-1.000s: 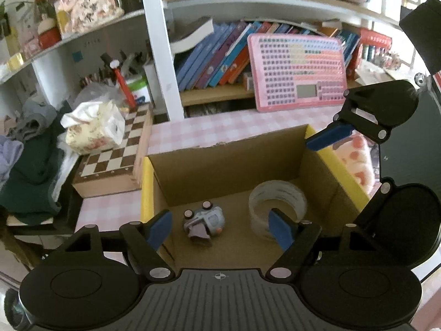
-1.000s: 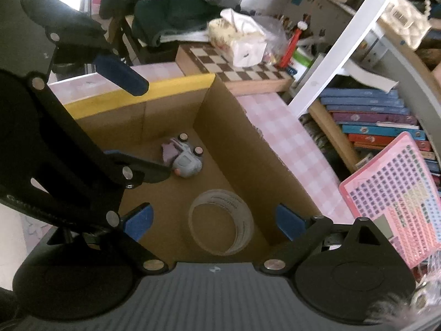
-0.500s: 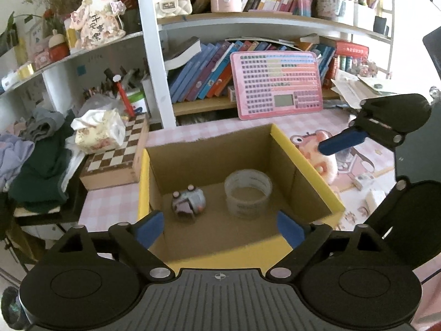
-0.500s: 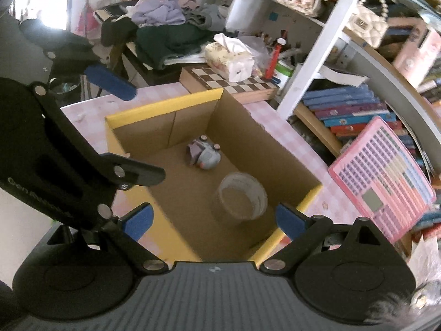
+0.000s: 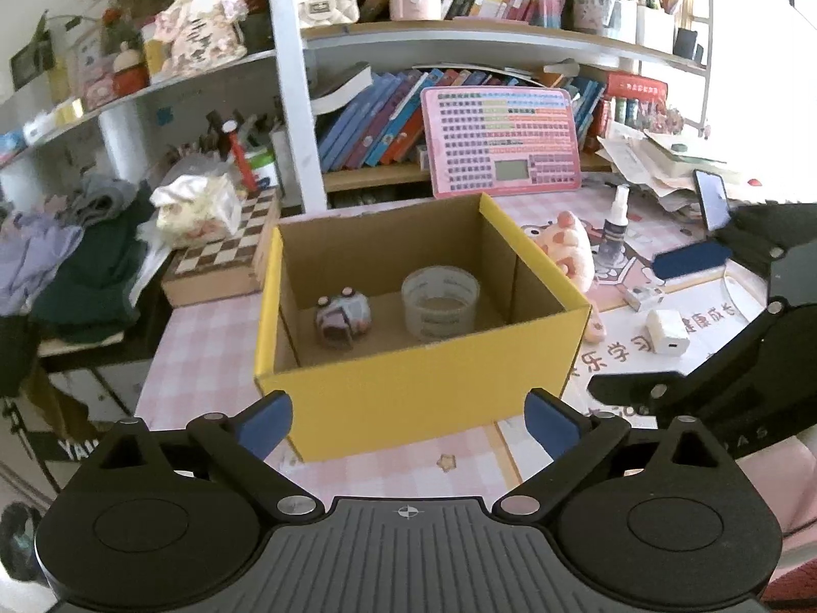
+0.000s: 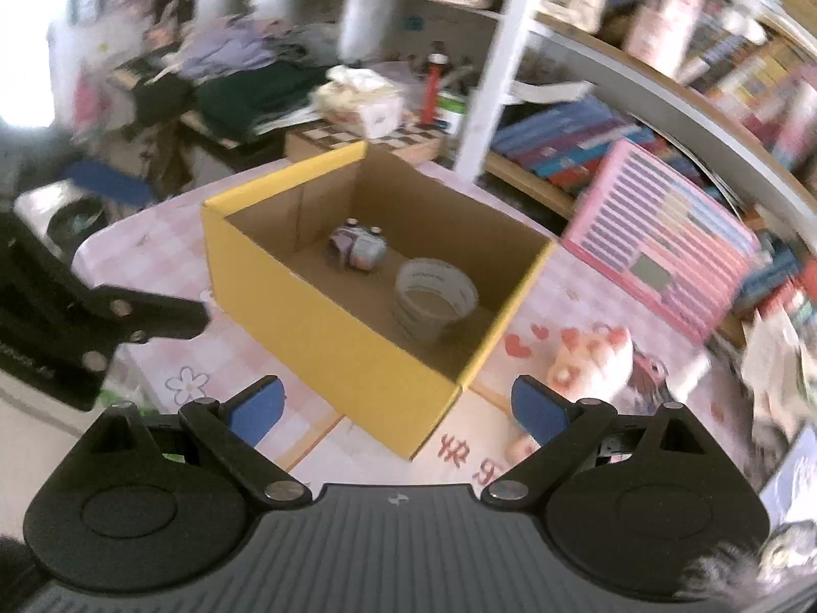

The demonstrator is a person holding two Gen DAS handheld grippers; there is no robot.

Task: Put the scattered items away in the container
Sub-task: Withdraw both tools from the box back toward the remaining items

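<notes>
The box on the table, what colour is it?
The box is yellow outside, plain brown cardboard inside; clearest in the left wrist view.

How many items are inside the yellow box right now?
2: a small grey toy car at the box's left, a clear tape roll at its right. The near wall hides some floor.

One yellow cardboard box (image 5: pixel 418 388) is holding two items: one tape roll (image 5: pixel 440 301) and one small toy (image 5: pixel 341 317). Beside it are lying one plush pig (image 5: pixel 572 245), one spray bottle (image 5: pixel 611 229) and one white charger (image 5: pixel 666 331).
</notes>
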